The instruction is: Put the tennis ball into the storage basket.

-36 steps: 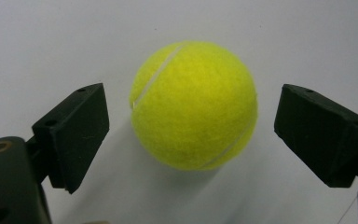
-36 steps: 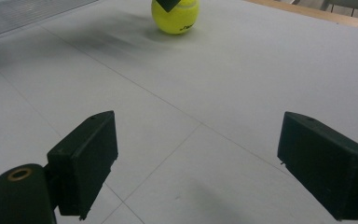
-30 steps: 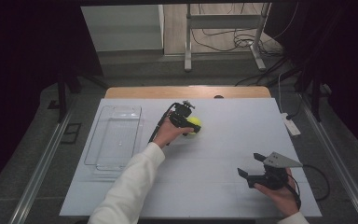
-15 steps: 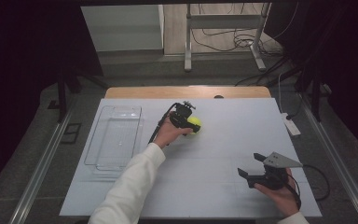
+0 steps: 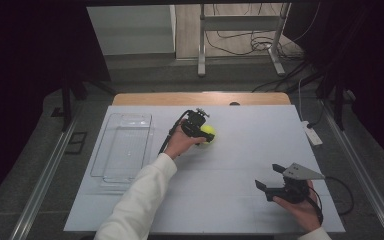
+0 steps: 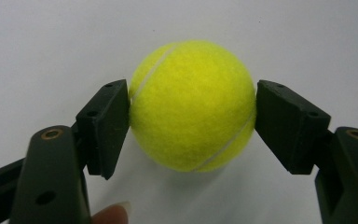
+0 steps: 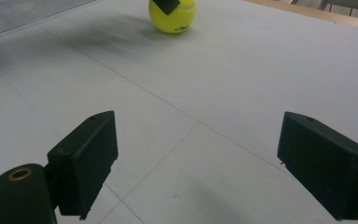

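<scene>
A dark room with cables on the floor surrounds a white worktop [image 5: 240, 150], its wooden edge showing at 12 o'clock. We see a yellow tennis ball [image 5: 208, 133] resting on the white surface just above centre, toward 11 o'clock. The left hand-held gripper [image 5: 206, 133], held by a hand in a white sleeve [image 5: 140, 195], has its jaws set on either side of the ball, both black pads touching its felt in the left gripper view [image 6: 192, 107], a fingertip [image 6: 112, 215] showing at 6 o'clock there. A clear plastic tray [image 5: 125, 147] lies at 9 o'clock, well apart from the ball. At 5 o'clock we see the right hand-held gripper [image 5: 269, 177] just above the surface, jaws wide apart, nothing between them, pointing toward the ball [image 7: 172, 16].
</scene>
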`<move>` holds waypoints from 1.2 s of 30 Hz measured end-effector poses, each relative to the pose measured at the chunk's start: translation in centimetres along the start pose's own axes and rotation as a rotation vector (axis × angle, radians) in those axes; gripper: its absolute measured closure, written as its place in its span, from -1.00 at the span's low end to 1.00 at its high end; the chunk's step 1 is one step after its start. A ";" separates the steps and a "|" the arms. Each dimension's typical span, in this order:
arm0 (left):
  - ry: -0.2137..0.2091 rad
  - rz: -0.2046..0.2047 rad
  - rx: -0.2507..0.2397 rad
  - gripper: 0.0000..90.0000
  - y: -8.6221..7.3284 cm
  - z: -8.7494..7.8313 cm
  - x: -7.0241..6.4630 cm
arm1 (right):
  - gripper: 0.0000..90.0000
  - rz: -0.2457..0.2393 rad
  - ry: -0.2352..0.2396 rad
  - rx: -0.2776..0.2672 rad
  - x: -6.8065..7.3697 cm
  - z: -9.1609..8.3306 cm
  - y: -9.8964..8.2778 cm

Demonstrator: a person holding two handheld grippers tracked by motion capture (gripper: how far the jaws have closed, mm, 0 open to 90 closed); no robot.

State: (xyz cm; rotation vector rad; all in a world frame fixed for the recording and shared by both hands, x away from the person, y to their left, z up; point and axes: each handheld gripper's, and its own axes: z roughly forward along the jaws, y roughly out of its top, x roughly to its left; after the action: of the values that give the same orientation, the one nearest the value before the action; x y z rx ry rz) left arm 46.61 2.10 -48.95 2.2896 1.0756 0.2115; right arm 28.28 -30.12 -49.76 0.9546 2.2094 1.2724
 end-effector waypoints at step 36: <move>-0.034 0.026 -0.016 -0.31 -0.5 -2.5 0.4 | -0.72 0.001 -0.005 -0.004 0.0 -0.1 0.0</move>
State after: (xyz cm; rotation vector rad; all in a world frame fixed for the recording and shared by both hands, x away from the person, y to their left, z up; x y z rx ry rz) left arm 45.62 3.77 -47.21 2.2861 1.0245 0.1900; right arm 28.25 -30.15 -49.71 0.9561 2.2025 1.2728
